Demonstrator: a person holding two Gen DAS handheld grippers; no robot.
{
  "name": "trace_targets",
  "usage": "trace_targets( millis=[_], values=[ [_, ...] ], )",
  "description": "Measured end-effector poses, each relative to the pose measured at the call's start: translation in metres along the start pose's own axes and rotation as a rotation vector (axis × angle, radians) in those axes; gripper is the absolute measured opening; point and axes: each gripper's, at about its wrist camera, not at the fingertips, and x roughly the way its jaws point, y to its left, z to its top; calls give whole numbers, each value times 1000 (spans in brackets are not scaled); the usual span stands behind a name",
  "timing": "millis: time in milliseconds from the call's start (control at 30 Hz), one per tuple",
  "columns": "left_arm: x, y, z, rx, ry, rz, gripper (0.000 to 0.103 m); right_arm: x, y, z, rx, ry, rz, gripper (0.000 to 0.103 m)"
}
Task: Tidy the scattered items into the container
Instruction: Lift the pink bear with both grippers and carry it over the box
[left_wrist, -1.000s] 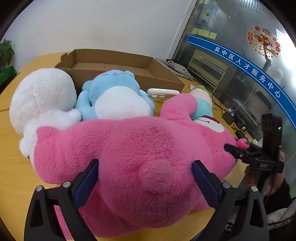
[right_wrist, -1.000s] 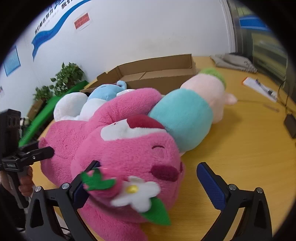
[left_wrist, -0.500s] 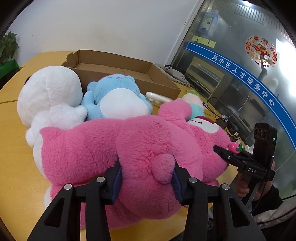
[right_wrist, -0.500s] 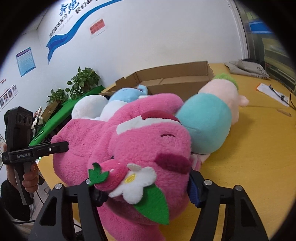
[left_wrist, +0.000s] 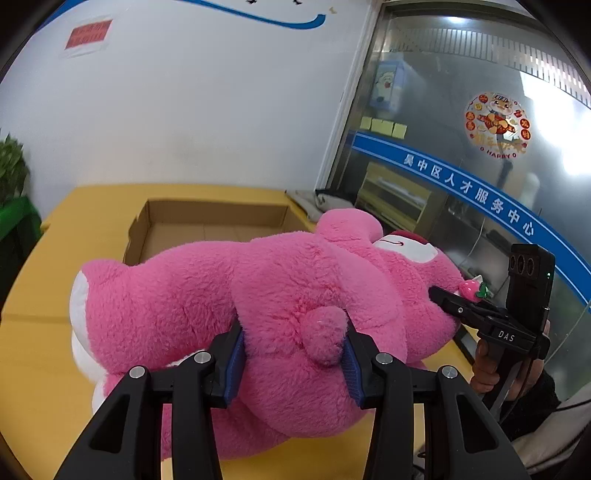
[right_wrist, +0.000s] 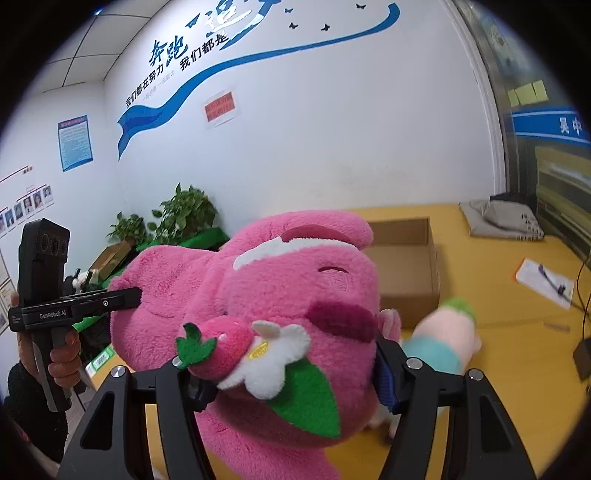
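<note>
Now the big pink plush bear with the felt strawberry and white flower on its face hangs clear of the yellow wooden table, carried between both grippers. At the bottom centre of the left wrist view, the left gripper pinches a fold of fur at the bear's rump, its blue pads sunk in on either side of the stubby tail. At the bottom of the right wrist view, the right gripper clamps the bear's head just under the muzzle, so the toy is borne at both ends; that seems sensible for something so wide and floppy, which would sag or swing from a single grip.

Beyond the bear, at centre left of the left view, stands the shallow open brown cardboard box, its floor bare where it shows. It is the likely goal, and the bear will probably have to go up over the near wall.

At lower right of the right view, a blurred pale pink and teal plush toy with a green tuft lies near the box, yet to be tidied.
</note>
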Motion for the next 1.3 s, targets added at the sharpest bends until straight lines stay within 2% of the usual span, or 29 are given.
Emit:
trace_targets(
  millis=[100,333,467,600,767,967,1000,1067,1133,1200,1267,1300],
  values=[
    [24,9,44,16,-21,-10,48,19,-12,37,1,-58,-23,65],
    [97,47,151,48,-56,-32,48,84,-53,116,61,-118,-52,65],
    [154,76,192,47,-38,-20,48,139,-78,149,118,-107,-75,65],
    [228,123,215,13,19,-9,48,198,-105,168,168,-70,-106,65],
    [325,184,203,-57,142,3,48,279,-150,159,249,20,-159,65],
    [431,232,144,-135,372,30,46,352,-195,118,329,183,-279,65],
    [440,232,137,-130,386,30,46,357,-198,113,336,208,-298,65],
    [444,224,135,-101,364,55,46,367,-203,108,351,250,-339,64],
    [445,219,138,-78,353,89,50,368,-206,107,348,252,-352,65],
    [445,218,142,-73,359,107,53,368,-213,108,361,244,-362,69],
    [436,215,146,-62,357,110,54,373,-216,109,351,263,-384,80],
    [426,212,150,-50,348,104,54,371,-215,109,336,276,-399,80]
  ],
)
